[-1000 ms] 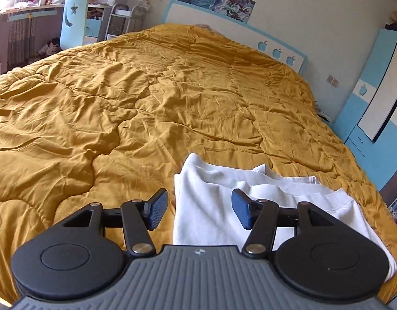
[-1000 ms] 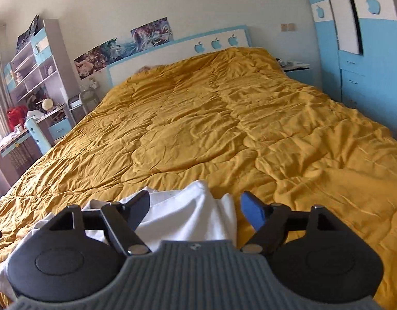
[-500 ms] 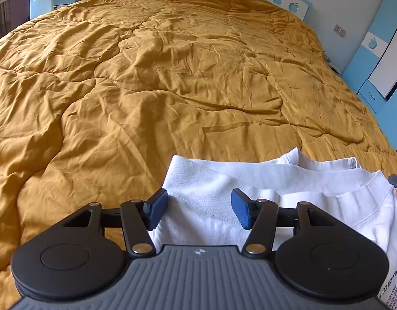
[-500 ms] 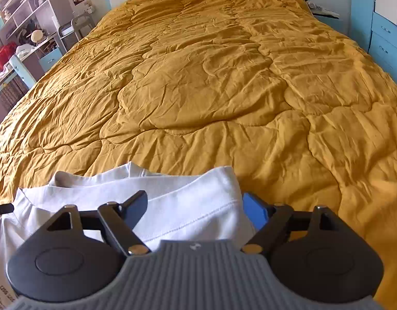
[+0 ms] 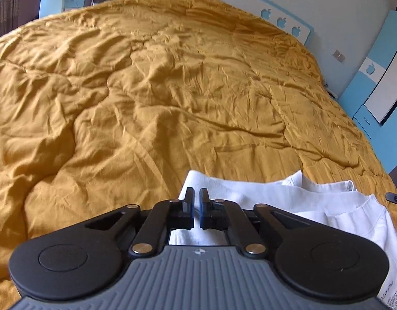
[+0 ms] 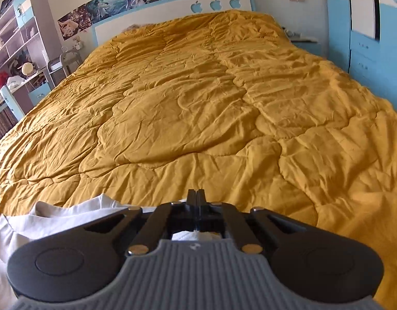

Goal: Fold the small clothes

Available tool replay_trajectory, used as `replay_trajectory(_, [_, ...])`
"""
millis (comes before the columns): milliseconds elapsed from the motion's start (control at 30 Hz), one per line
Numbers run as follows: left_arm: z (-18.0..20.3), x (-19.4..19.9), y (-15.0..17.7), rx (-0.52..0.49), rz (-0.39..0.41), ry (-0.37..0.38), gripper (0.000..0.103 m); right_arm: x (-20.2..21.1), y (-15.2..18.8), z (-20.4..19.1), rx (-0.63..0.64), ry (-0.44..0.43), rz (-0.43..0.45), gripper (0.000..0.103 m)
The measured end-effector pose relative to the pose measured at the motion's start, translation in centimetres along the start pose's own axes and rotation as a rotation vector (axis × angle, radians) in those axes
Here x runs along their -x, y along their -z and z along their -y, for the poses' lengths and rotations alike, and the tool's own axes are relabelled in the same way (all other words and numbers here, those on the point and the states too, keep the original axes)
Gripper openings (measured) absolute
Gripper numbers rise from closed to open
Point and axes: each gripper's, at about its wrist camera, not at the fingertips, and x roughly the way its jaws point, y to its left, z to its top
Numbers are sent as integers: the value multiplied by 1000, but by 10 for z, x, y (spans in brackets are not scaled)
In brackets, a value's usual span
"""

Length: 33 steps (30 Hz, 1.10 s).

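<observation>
Jaws of left gripper and right gripper just closed, pinching white garment edge on mustard quilt.

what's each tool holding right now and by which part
Both have just closed on the white garment: left tool pinches its left corner edge, right tool its right corner edge.

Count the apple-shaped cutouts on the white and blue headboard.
3. On the white and blue headboard, the apple-shaped cutouts sit in a row near its right end: left, middle, right. The mustard-yellow quilt may hide others lower down.
</observation>
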Motion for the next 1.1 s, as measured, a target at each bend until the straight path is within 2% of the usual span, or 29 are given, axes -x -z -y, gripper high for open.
replay_trajectory(33, [-7,-2,0,55,-15,17,17,-2,-1,4,-39,-26,-29,1])
replay_trajectory(100, [-16,-1,2,141,-17,65,27,-6,2,8,-99,-50,-60,4])
replay_trajectory(167, [-15,-4,1,151,-35,96,48,-12,5,8,-126,-70,-79,24])
replay_trajectory(200, [-13,-7,0,146,-51,101,52,-16,7,7,-136,-69,-86,44])
replay_trajectory(233, [-11,-11,-1,143,-68,100,59,-19,8,5,-138,-66,-94,51])
replay_trajectory(267, [-8,-15,-1,147,-83,86,59,-24,9,2,-131,-60,-107,51])
replay_trajectory(300, [-6,-17,-1,145,-78,71,57,-27,10,0,-114,-48,-109,46])
replay_trajectory(333, [-3,-18,-1,132,-66,53,42,-29,11,-3,-96,-39,-108,33])
replay_trajectory(367, [2,-20,-2,104,-52,12,10,-31,12,-6,-71,-29,-106,24])
replay_trajectory(400, [5,-21,-1,83,-44,-22,0,-31,12,-7,-57,-28,-99,12])
replay_trajectory(500, [12,-17,2,48,3,-60,0,-23,15,-6,-43,-26,-34,6])
replay_trajectory(567, [18,-4,3,9,80,-99,0,-12,16,-7,-39,-26,30,5])
replay_trajectory(633, [20,13,1,-3,163,-83,0,0,15,-8,-39,-24,90,4])
replay_trajectory(700, [23,24,-4,-8,212,-78,0,10,11,-10,-27,-20,143,4])
replay_trajectory(733, [25,26,-8,-13,210,-81,0,14,8,-11,-19,-24,161,4])
replay_trajectory(833, [19,12,-17,-3,114,-76,0,18,2,-12,-2,-23,184,4])
replay_trajectory(900, [6,-4,-16,57,12,-50,15,16,1,-11,-7,-21,174,4])
replay_trajectory(933, [-2,-9,-13,101,-16,-31,40,15,3,-10,-11,-18,170,4])
replay_trajectory(967, [-8,-14,-11,137,-30,-13,59,14,5,-9,-14,-15,166,4])
replay_trajectory(1033, [-13,-26,-6,153,-76,24,62,10,10,-7,-23,-8,155,4])
replay_trajectory(1100, [-9,-33,-5,116,-113,27,54,7,14,-4,-43,-3,146,4])
